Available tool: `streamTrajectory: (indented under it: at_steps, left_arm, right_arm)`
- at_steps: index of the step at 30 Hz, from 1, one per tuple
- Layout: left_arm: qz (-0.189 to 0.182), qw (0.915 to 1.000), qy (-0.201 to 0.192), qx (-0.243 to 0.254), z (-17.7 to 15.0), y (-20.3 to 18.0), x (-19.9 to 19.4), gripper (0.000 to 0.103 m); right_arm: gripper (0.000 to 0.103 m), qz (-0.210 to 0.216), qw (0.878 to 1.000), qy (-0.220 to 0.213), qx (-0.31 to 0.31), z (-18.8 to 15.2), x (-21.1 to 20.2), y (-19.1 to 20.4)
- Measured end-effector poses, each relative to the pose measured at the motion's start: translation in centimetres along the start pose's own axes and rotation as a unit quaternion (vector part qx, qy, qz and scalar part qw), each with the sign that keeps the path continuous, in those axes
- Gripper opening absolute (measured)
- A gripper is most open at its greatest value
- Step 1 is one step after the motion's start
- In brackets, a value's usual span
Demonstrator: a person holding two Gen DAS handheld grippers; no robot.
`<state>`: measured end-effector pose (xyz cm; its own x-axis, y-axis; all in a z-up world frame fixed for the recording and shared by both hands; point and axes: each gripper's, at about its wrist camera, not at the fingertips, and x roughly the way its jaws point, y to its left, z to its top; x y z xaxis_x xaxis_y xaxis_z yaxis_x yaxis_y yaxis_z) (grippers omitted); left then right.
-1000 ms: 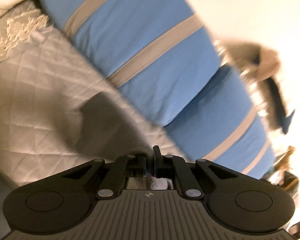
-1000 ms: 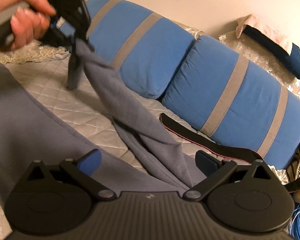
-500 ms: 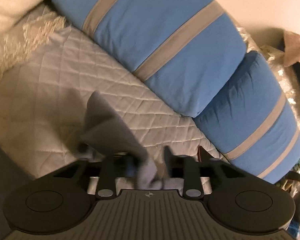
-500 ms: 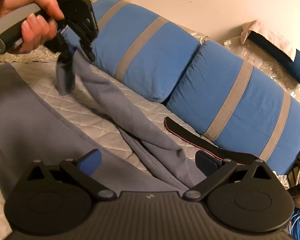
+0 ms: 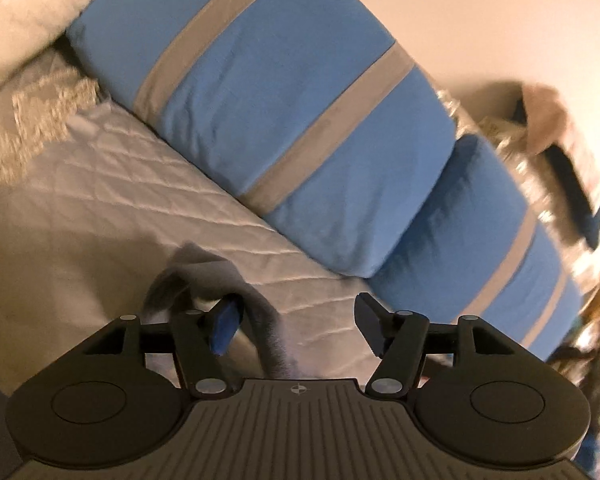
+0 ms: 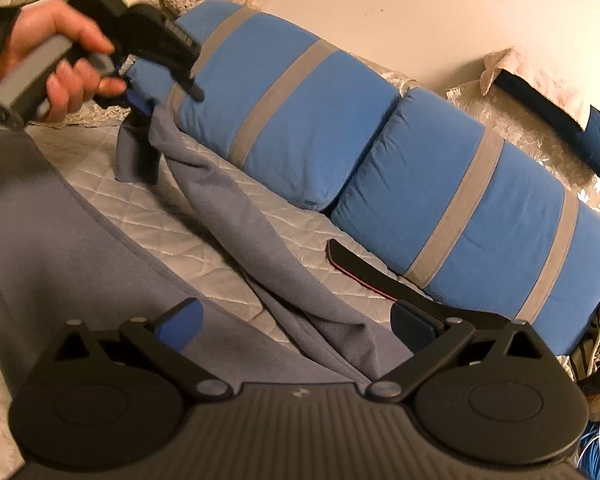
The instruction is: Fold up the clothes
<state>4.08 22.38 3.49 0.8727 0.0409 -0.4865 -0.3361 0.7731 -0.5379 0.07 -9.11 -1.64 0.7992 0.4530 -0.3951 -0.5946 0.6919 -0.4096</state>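
Quilted bed (image 6: 148,208) ahead: the grey garment (image 6: 260,248) ran lengthwise from the left claw (image 5: 296,322), just opened, cloth draped loose on one finger, down to the right claw (image 6: 300,322), gaping empty directly over its near end.

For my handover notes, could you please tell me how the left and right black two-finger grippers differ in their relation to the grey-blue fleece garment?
The left gripper has just been opening its jaws. The grey-blue fleece garment drapes over one finger, unpinched. The right gripper seems to touch no cloth. The left gripper holds a garment end above the white quilt, while the right gripper hovers over the flat part. Both stand open.
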Motion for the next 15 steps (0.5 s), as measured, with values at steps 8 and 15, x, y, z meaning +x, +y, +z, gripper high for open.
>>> streamTrajectory:
  at_steps: [8, 15]
  left_arm:
    - [0.005, 0.9941, 0.089, -0.062, 0.1, 2.7, 2.9, 0.022]
    - [0.062, 0.9942, 0.068, -0.057, 0.4, -0.6, -1.7, 0.004]
  right_arm:
    - [0.103, 0.009, 1.000, -0.008, -0.013, 0.1, -0.1, 0.3]
    - [0.103, -0.003, 1.000, 0.004, -0.003, 0.0, 0.3, -0.2]
